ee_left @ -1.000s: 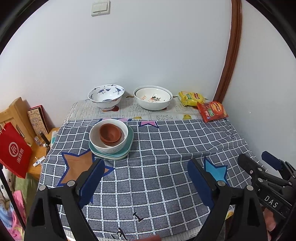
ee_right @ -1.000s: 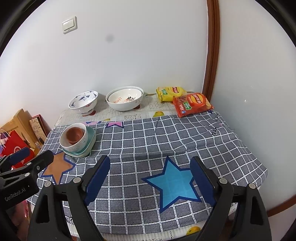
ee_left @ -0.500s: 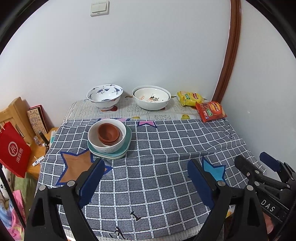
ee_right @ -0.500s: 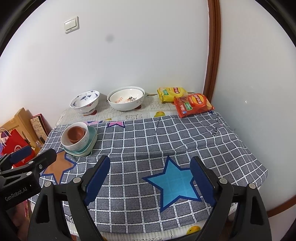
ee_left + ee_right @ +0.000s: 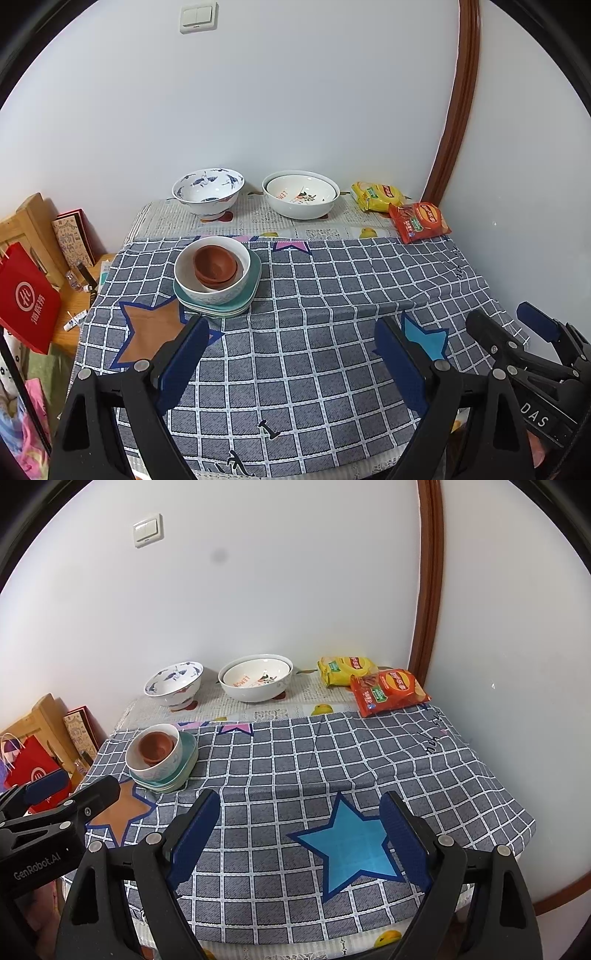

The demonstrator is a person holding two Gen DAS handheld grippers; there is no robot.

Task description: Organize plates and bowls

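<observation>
Checked tabletop [image 5: 332, 295], white wall behind. Stacked bowls [image 5: 212, 271] on green plates [image 5: 251, 291], centre-left of frame. Left gripper [image 5: 291, 347] and right gripper [image 5: 301, 819]: jaws wide apart, empty, lower frame.

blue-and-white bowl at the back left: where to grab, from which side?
Take the blue-and-white bowl by its rim, one finger inside and one outside, coming from above. It stands upright on a narrow foot with flared walls, probably too wide to span. The right-hand rim faces a clear gap before the white bowl.
</observation>
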